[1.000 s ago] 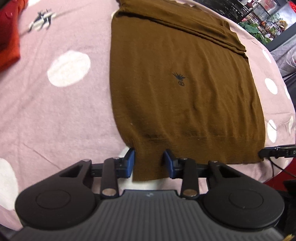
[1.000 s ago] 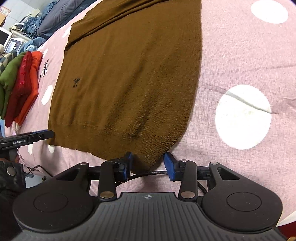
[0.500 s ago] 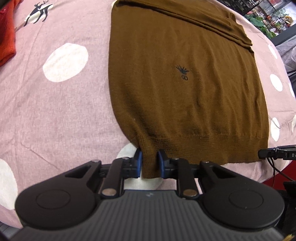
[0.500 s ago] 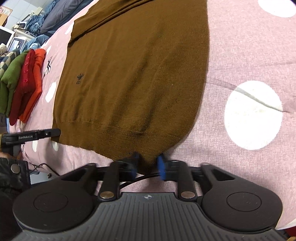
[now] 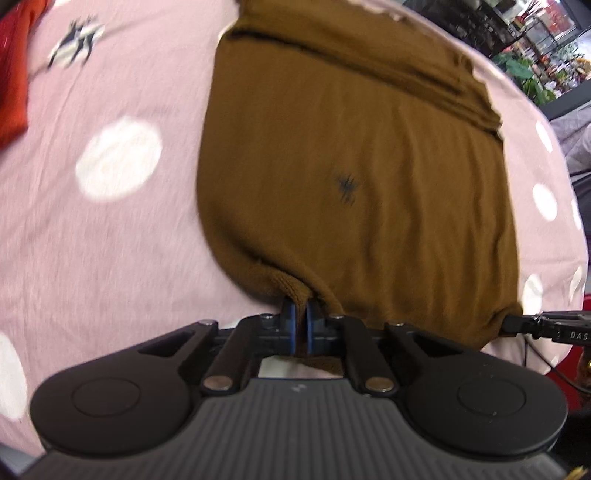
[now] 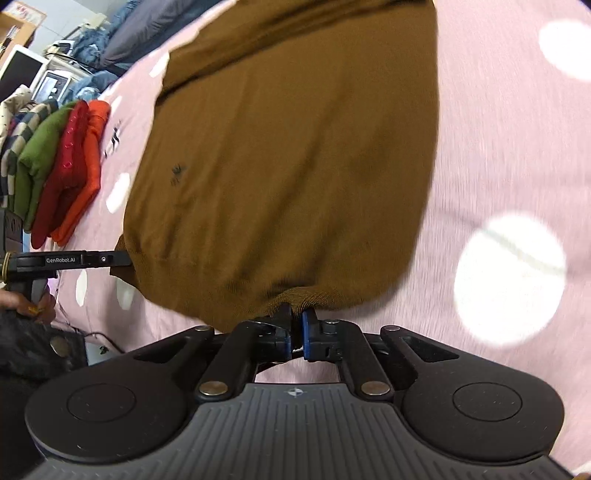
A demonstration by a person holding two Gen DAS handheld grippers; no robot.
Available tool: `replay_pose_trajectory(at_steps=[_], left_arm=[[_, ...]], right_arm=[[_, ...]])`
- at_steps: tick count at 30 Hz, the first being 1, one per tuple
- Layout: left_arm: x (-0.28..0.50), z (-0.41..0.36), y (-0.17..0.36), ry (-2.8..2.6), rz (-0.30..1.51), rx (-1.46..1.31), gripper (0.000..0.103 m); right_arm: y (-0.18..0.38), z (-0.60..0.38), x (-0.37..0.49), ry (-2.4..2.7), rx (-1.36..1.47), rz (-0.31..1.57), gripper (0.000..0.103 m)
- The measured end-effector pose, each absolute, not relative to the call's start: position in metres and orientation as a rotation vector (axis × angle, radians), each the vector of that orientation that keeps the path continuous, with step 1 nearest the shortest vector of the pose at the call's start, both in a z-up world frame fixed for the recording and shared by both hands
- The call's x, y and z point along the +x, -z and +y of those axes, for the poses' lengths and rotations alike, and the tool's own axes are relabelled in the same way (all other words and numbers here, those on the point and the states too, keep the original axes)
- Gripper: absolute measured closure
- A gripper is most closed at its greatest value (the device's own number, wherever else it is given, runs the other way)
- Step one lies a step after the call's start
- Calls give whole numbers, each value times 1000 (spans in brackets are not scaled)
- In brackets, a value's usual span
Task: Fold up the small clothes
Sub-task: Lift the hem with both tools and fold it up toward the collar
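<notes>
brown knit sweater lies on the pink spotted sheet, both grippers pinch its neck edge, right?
Not quite: the grippers pinch the ribbed bottom hem, not the neck. The left wrist view shows the left gripper shut on the brown knit sweater; the right gripper grips the hem too. It does lie on the pink spotted sheet.

This looks like a lived-in bedroom: a pink bedsheet (image 6: 498,147) with white dots spreads ahead of the tools, folded clothes (image 6: 62,170) stacked off to the left, rumpled blue bedding (image 6: 122,40) and a monitor (image 6: 18,70) beyond them. Far right of the left tool stand cluttered shelves (image 5: 509,22) and houseplants (image 5: 532,77) (blurred).
</notes>
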State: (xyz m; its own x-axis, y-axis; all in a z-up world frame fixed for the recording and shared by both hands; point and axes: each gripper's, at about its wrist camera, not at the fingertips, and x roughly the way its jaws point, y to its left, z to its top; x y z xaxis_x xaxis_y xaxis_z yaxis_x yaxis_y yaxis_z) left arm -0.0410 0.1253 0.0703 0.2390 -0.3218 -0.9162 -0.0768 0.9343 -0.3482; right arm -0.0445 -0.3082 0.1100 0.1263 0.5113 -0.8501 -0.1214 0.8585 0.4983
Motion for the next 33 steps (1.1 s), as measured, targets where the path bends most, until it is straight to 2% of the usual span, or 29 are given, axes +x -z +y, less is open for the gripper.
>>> replay_pose_trajectory(at_steps=[9,20,27,33], left_arm=[[42,131,-98,118,1186,-396,98],[199,136,-112,75,1029,-453,98],[277,134,-102,30,1014,-493,98],[306,131,-89,2,1024,-482,98]], right_arm=[[-133,-326,19,-446,418,1237,93],[-141,-350,168,-357,497,1022,93],[-134,-353,239,-303,572,1009,93],[-128,-357,268,-286,572,1017,93]])
